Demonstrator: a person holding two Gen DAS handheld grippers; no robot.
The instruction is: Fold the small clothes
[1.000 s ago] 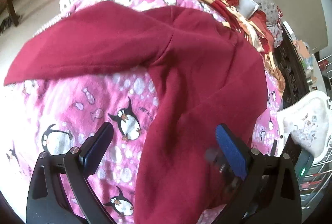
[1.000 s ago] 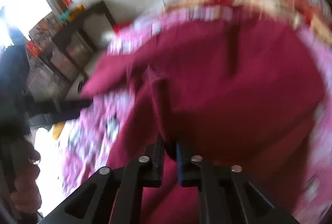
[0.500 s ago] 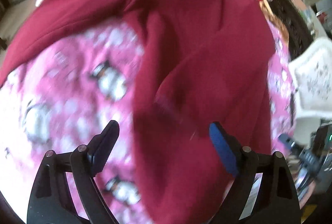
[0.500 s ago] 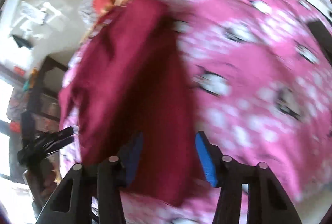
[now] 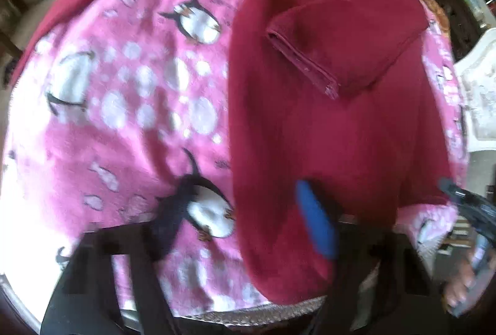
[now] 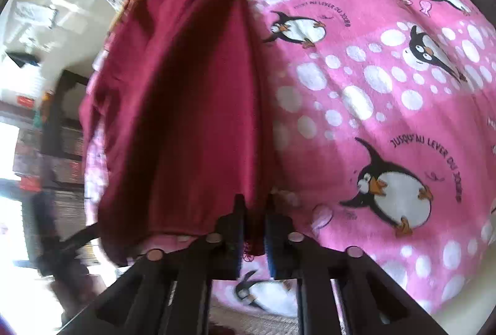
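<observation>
One maroon top [image 5: 325, 124] spread on penguin blanket [image 5: 124, 105], sleeve now folded across its body (left view only), right gripper [image 6: 254, 211] now clamped on hem, left gripper [image 5: 241, 223] parted above fabric.

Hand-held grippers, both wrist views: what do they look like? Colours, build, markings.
Both are black, angular linkage frames. The left hand-held gripper has long blue pads on its fingers. The right hand-held gripper shows round silver pivot pins along its arms and a sliver of blue pad. No cables, labels or sleeves are visible. A bare hand shows at the left view's edge.
</observation>
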